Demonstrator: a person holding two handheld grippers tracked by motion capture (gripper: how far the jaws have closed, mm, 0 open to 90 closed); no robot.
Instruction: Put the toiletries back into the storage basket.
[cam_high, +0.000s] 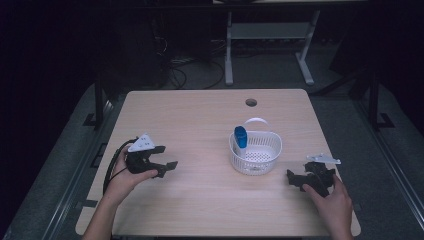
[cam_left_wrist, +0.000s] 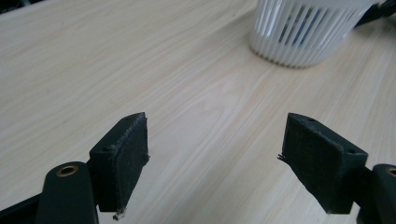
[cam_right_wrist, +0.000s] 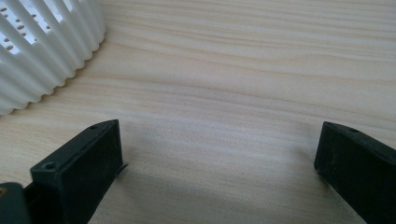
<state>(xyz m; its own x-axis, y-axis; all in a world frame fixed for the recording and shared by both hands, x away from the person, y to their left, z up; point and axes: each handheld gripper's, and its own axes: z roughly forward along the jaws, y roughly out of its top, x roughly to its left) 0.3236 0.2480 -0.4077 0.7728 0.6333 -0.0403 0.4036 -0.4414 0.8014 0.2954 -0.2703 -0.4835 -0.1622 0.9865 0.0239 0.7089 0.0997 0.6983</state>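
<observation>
A white slatted basket (cam_high: 256, 152) stands right of the table's centre, with a blue object (cam_high: 241, 136) upright against its left inner wall. My left gripper (cam_high: 167, 167) rests on the table's left side, open, jaws pointing toward the basket (cam_left_wrist: 303, 32) with bare wood between them. My right gripper (cam_high: 295, 179) sits near the front right corner, open, nothing between its jaws; the basket's wall (cam_right_wrist: 42, 51) stands close at its upper left. In the left gripper view (cam_left_wrist: 215, 154) and the right gripper view (cam_right_wrist: 219, 163) the jaws stand wide apart.
The light wooden table (cam_high: 200, 125) has a round cable hole (cam_high: 251, 102) near its far edge. Behind it stand a white desk frame (cam_high: 270, 35) and floor cables (cam_high: 185, 65) in the dark.
</observation>
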